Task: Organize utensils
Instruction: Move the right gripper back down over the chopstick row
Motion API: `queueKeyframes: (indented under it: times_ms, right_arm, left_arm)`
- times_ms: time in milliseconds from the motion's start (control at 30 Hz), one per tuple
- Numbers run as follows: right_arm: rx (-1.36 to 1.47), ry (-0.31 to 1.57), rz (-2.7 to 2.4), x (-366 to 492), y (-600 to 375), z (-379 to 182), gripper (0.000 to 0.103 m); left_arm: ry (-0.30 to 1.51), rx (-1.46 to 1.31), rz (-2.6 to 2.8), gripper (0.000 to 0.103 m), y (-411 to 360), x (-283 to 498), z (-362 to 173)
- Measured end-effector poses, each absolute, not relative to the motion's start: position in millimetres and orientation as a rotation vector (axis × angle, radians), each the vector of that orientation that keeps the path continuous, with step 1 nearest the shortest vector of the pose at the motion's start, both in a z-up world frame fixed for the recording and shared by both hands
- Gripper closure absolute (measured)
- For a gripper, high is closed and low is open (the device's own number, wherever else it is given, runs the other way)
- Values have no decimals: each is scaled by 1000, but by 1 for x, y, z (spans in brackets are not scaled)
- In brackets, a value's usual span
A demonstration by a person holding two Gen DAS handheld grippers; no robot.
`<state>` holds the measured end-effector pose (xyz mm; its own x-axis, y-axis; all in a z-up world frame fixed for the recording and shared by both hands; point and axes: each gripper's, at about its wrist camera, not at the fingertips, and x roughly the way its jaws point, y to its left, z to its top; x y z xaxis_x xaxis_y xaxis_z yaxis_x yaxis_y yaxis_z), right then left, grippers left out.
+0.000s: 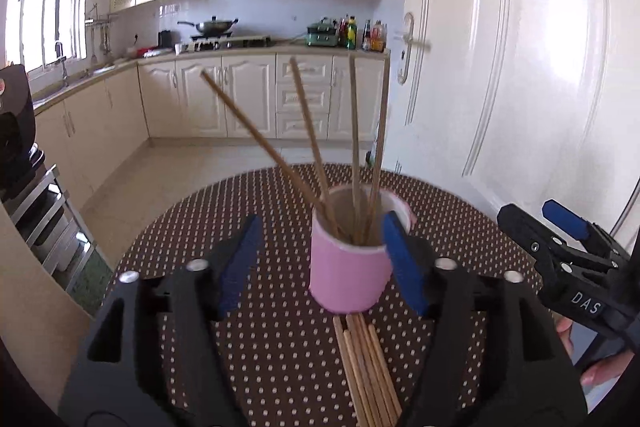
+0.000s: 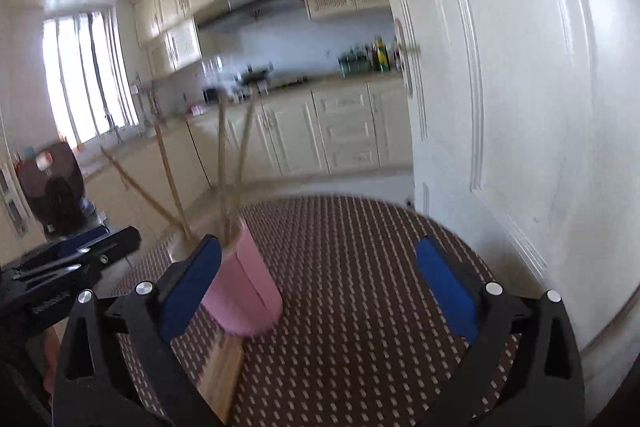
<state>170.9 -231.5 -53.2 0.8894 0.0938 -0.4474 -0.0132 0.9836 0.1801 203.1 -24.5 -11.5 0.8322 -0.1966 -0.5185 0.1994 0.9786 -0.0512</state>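
A: Pink, that cup, standing upright on the brown dotted tablecloth with four wooden chopsticks in it.

B: And the left gripper?

A: Its jaws are spread fairly wide. The cup stands between the blue pads, nearer the right-hand pad, which sits just beside the cup's rim. I cannot tell whether it touches. The other pad is well clear. Nothing is gripped.

B: The right gripper?

A: Wide apart, with bare tablecloth between the pads. In its own view the cup lies at the left, partly behind the left-hand pad, not between the two. It holds nothing. From the left wrist view, the right gripper shows at the right edge, off to the side of the cup.

B: Which way do the sticks in the cup point?

A: Lower ends down in the cup, upper ends fanning out. Two lean away to the left, the leftmost most steeply; the other two stand nearly upright.

B: Anything lying loose?

A: A bundle of chopsticks lies flat on the cloth just in front of the cup, its long axis running from the cup's base toward the camera, drifting slightly right. The far ends reach the foot of the cup. The right wrist view is blurred, but the bundle shows there too.
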Motion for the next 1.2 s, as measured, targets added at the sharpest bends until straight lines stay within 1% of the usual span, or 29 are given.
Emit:
queueKeyframes:
  times_ms: [133, 300, 500, 633, 700, 733, 767, 933, 1000, 1067, 1200]
  right_arm:
    - [88, 631, 67, 175, -222, -57, 8]
    - [-36, 756, 122, 176, -200, -57, 8]
    - [-19, 948, 205, 182, -184, -69, 8]
    - [-35, 1042, 227, 185, -176, -77, 8]
    - [-32, 1090, 251, 186, -173, -81, 12]
    - [-29, 1111, 255, 186, -172, -84, 18]
    - [-29, 1136, 256, 188, -170, -87, 20]
    - [-57, 1226, 266, 192, -162, -102, 25]
    - [-69, 1255, 269, 193, -159, -108, 29]
    - [-74, 1289, 274, 196, -155, -113, 35]
    - [-66, 1339, 280, 202, -150, -120, 41]
  left_arm:
    - [595, 38, -199, 34, -22, 197, -22]
    - [633, 44, -180, 30, -12, 189, -30]
    - [683, 63, -136, 29, -3, 181, -38]
    - [722, 71, -136, 27, 1, 176, -45]
    - [743, 73, -137, 25, 3, 174, -48]
    - [755, 70, -141, 25, 5, 173, -51]
    - [763, 69, -144, 25, 6, 172, -52]
    - [805, 59, -156, 25, 13, 174, -59]
    - [823, 59, -154, 25, 14, 175, -63]
    - [850, 56, -156, 24, 15, 176, -67]
    - [896, 44, -167, 23, 17, 176, -75]
